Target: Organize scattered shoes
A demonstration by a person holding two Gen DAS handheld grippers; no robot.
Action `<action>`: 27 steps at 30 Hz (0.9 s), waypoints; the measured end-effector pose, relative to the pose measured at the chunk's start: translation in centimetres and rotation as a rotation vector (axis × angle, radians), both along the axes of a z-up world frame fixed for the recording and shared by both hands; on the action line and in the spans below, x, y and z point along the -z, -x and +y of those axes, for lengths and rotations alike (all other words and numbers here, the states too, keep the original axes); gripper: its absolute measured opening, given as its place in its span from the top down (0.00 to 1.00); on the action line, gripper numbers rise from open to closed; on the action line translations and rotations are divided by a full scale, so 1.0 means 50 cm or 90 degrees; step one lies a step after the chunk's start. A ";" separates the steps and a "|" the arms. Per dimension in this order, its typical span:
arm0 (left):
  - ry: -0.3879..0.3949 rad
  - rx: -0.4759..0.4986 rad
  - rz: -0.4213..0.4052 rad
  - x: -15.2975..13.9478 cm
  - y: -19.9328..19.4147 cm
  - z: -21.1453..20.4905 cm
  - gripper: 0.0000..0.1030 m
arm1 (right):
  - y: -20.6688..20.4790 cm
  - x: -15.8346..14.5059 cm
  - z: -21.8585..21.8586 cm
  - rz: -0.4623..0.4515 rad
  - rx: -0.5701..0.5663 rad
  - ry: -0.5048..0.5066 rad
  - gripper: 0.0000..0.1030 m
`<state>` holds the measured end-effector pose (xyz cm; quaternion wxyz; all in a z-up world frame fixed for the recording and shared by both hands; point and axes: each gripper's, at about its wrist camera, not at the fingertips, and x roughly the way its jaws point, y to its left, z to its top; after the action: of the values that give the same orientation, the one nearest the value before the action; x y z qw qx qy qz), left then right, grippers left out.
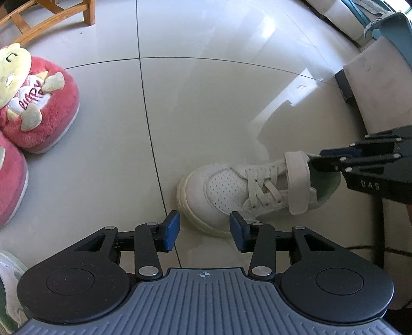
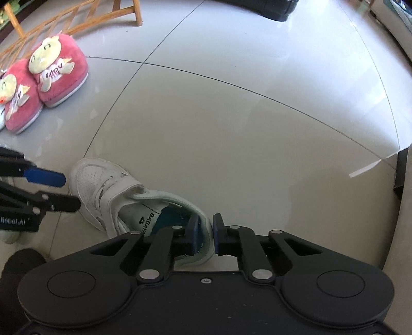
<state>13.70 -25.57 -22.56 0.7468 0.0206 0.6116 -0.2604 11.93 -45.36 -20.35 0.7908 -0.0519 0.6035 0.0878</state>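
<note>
Right wrist: perforated white sneaker (image 2: 108, 190), seemingly leather.

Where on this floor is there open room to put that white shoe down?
Bare tile lies between the white sneaker and the pink plush slippers, and ahead towards the sofa base. It is crowded at the slippers by the wooden rack, and around the sneaker, between both grippers.
</note>
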 end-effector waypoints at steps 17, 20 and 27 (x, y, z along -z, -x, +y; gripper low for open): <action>0.013 0.000 -0.061 -0.002 -0.064 -0.046 0.63 | 0.013 0.006 0.029 0.088 0.006 -0.006 0.88; 0.016 0.002 -0.066 -0.001 -0.074 -0.058 0.65 | 0.014 0.007 0.035 0.104 0.007 -0.022 0.86; 0.033 -0.016 -0.062 -0.002 -0.077 -0.035 0.65 | 0.014 0.007 0.048 0.126 0.012 -0.052 0.83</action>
<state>17.55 -27.30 -22.48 0.7793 0.0063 0.5678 -0.2651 11.23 -42.94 -20.69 0.7298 -0.0050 0.6748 0.1095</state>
